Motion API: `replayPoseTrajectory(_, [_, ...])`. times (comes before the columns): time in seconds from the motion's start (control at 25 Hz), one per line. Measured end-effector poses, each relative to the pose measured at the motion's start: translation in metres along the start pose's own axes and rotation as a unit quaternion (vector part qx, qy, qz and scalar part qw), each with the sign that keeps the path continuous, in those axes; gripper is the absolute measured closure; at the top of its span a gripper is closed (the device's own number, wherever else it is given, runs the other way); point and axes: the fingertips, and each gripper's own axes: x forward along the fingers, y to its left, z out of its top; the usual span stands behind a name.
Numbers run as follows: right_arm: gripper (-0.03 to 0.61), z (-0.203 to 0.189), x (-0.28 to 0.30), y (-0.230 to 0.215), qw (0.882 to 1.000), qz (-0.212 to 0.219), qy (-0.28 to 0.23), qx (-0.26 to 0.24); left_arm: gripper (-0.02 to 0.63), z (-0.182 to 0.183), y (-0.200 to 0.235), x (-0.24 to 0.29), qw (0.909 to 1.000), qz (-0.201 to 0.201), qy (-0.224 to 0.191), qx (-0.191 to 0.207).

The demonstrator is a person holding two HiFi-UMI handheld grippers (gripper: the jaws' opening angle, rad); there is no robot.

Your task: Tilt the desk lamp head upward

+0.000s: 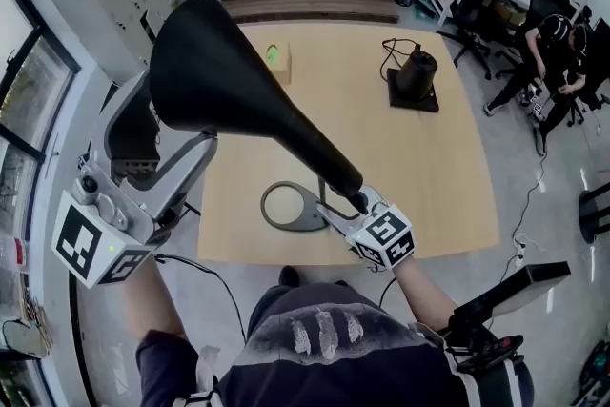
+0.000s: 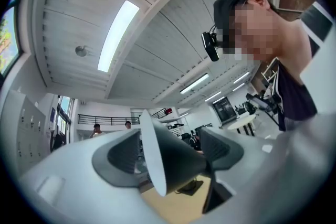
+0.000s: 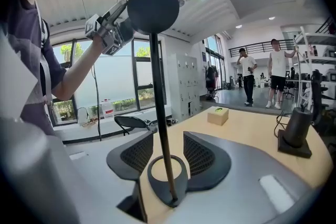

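A black desk lamp stands on the wooden table (image 1: 429, 176). Its long cone head (image 1: 210, 71) reaches up toward the head camera, above a ring base (image 1: 286, 210). My left gripper (image 1: 167, 133) is raised at the head's wide rim. In the left gripper view the cone (image 2: 181, 162) sits between the jaws of the left gripper (image 2: 173, 150), which stand wide and open, with a gap at the left pad. My right gripper (image 1: 335, 208) is low by the base. Its jaws (image 3: 165, 157) are open, and the thin stem (image 3: 157, 102) stands between them with space on both sides.
A black device on a square plate (image 1: 415, 76) with a cable sits at the table's far right. A small box with a green top (image 1: 277, 57) lies at the far middle. A dark chair (image 3: 131, 123) stands off the left edge, and people stand in the background.
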Motion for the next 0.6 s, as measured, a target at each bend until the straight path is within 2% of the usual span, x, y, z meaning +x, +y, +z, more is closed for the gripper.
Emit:
replayPoseTrajectory(0.08, [0.364, 0.005, -0.010, -0.006, 1.000, -0.004, -0.010, 0.000, 0.261, -0.013, 0.004, -0.014, 0.9997, 0.019, 0.007, -0.016])
replayPoseTrajectory(0.24, [0.335, 0.015, -0.032, -0.006, 1.000, -0.003, -0.026, 0.004, 0.256, -0.048, 0.004, -0.048, 0.9963, 0.048, 0.025, -0.067])
replayPoseTrajectory(0.36, [0.330, 0.021, -0.044, -0.003, 0.998, -0.003, -0.050, 0.026, 0.256, -0.085, -0.009, -0.064, 0.9915, 0.049, 0.053, -0.108])
replayPoseTrajectory(0.48, [0.331, 0.025, -0.047, -0.003, 0.997, -0.001, -0.067, 0.039, 0.287, -0.121, -0.026, -0.071, 0.9861, 0.057, 0.091, -0.128])
replayPoseTrajectory(0.6, [0.342, 0.033, -0.052, -0.006, 0.997, 0.011, -0.070, 0.033, 0.350, -0.147, -0.050, -0.069, 0.9803, 0.062, 0.115, -0.148])
